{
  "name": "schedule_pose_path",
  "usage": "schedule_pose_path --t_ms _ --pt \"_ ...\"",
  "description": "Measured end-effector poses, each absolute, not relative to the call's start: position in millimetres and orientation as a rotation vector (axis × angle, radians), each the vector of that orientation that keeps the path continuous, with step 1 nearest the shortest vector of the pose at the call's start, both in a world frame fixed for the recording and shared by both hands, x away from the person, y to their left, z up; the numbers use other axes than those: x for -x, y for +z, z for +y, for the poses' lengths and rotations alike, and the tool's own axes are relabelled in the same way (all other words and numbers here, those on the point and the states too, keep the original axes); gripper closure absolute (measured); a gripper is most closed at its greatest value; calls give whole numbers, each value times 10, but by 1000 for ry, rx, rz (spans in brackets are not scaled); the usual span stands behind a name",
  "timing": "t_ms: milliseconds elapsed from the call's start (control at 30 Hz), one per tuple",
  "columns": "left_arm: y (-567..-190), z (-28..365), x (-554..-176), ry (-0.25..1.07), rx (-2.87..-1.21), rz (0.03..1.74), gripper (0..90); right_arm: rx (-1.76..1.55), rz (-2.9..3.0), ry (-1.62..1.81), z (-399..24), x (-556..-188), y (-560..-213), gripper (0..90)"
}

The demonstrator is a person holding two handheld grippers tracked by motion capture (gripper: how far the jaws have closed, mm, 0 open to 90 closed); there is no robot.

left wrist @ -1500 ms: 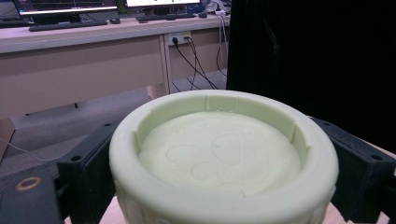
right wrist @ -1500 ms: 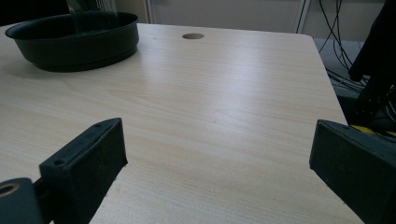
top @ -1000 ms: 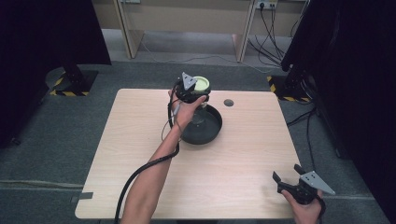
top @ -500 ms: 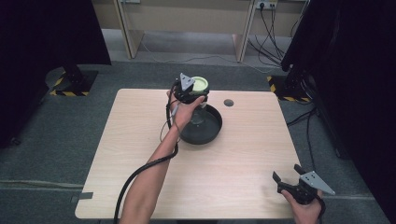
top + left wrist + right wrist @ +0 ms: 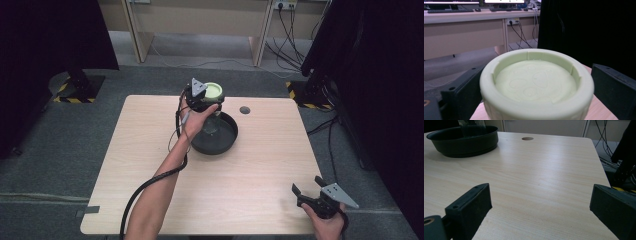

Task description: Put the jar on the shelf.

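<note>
A pale green round lid (image 5: 214, 91) tops a clear jar (image 5: 211, 123) that stands upright in a black round pan (image 5: 226, 142) on the far middle of the wooden table (image 5: 150, 150). My left gripper (image 5: 210, 97) is shut on the lid from the near-left side. In the left gripper view the lid (image 5: 536, 85) sits between both black jaws, which touch its sides. My right gripper (image 5: 306, 184) is held open over the table's near right corner with nothing in it. Its own view shows the open jaws of the right gripper (image 5: 540, 202), with the pan (image 5: 461, 143) and the jar's base (image 5: 471, 127) far off.
A small round cable hole (image 5: 244, 109) lies in the table right of the pan. Desks, cables and black curtains stand beyond the far edge, and a stand base with yellow-black tape (image 5: 305, 95) sits at the right.
</note>
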State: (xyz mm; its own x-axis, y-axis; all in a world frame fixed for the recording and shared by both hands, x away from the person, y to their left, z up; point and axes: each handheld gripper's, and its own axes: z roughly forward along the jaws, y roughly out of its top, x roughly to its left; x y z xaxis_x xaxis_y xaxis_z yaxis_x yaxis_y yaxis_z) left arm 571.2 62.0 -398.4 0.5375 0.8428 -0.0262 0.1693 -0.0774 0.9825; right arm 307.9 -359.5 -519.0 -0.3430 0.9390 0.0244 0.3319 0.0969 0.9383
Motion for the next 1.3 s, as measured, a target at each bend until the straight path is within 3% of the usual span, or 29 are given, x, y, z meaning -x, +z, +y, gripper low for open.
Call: schedule_pose_path --t_ms 1300 --pt "-3968 1091 -5247 690 -1604 849 0 -1239 1763 1234 -3584 -3080 -5190 39"
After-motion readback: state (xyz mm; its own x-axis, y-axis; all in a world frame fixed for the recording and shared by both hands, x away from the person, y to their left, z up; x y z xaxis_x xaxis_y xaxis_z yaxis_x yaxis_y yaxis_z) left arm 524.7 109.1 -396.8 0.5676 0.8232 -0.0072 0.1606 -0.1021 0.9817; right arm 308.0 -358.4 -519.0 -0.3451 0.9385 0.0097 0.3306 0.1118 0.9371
